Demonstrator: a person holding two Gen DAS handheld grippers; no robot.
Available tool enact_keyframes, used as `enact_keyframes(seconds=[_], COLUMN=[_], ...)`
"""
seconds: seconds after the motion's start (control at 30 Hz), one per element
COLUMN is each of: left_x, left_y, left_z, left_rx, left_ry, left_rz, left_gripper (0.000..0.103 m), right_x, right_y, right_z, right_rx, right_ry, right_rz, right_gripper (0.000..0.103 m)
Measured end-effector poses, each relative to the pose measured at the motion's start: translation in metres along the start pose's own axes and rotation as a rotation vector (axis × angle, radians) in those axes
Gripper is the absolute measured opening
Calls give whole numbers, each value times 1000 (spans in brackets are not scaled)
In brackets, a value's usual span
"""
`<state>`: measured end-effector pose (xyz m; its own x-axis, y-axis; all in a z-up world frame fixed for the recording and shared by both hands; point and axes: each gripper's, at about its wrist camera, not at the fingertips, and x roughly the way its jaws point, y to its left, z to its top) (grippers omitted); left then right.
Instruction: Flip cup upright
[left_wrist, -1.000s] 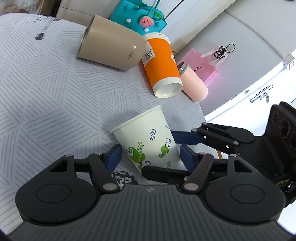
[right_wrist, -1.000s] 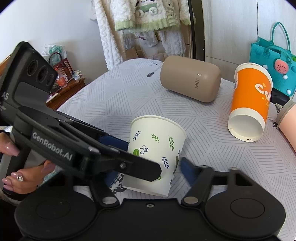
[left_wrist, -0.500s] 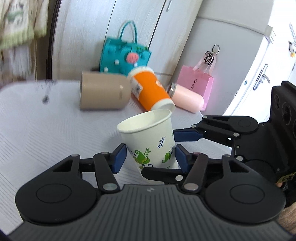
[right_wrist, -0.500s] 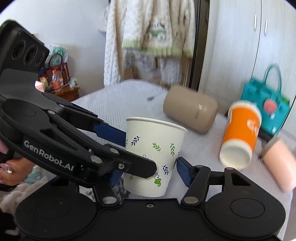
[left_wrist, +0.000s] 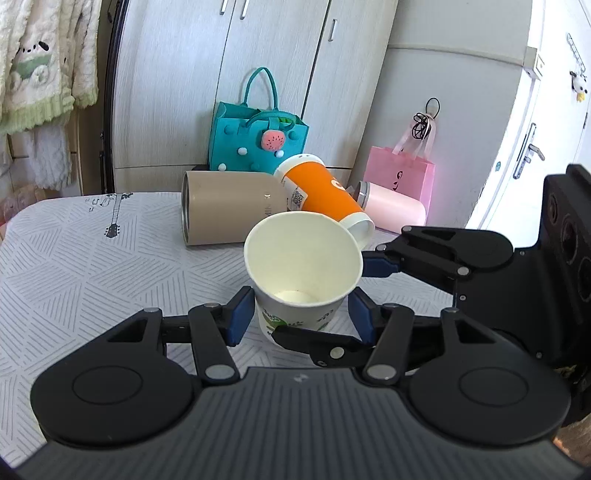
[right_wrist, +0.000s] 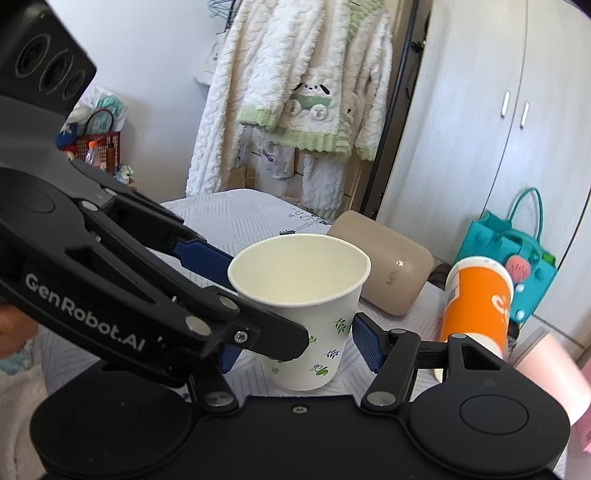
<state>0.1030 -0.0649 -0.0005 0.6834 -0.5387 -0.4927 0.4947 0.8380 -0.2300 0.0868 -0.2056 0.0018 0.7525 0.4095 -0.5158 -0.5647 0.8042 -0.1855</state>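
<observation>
A white paper cup with green leaf print (left_wrist: 299, 266) stands mouth up, slightly tilted, on the patterned tablecloth (left_wrist: 74, 266). It also shows in the right wrist view (right_wrist: 314, 317). My left gripper (left_wrist: 301, 314) straddles the cup's lower body, its blue pads (left_wrist: 242, 314) close to both sides. My right gripper (right_wrist: 295, 345) straddles the same cup from the other side, with a small gap at its right pad. Whether either pair of pads presses the cup is unclear. The right gripper's fingers (left_wrist: 384, 267) cross in front of the left one.
A beige tumbler (left_wrist: 229, 212), an orange cup (left_wrist: 321, 195) and a pink bottle (left_wrist: 391, 208) lie on their sides at the table's far end. A teal bag (left_wrist: 255, 140) and a pink bag (left_wrist: 402, 173) stand behind them. Cupboards and hanging clothes stand beyond.
The paper cup went from upside down and tilted to mouth up. Both grippers turned with it, so the views now look level across the table.
</observation>
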Motion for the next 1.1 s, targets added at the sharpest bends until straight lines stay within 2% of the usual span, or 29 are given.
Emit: enact_keyframes(seconds=[0.27, 0.47, 0.7, 1.1], left_x=[7, 12, 6, -24], left_y=[1, 4, 2, -7], left_z=[3, -3, -5, -5], left_rx=[19, 6, 7, 11], left_ry=[2, 25, 20, 11], left_rz=[19, 8, 24, 56], left_gripper=[55, 56, 70, 72], right_x=[11, 15, 10, -21], right_y=[-15, -11, -8, -1], right_z=[-5, -12, -13, -16], right_rx=[132, 103, 98, 95], right_ry=[-15, 4, 18, 31], right_rz=[59, 48, 24, -32], right_gripper=[67, 67, 72, 73])
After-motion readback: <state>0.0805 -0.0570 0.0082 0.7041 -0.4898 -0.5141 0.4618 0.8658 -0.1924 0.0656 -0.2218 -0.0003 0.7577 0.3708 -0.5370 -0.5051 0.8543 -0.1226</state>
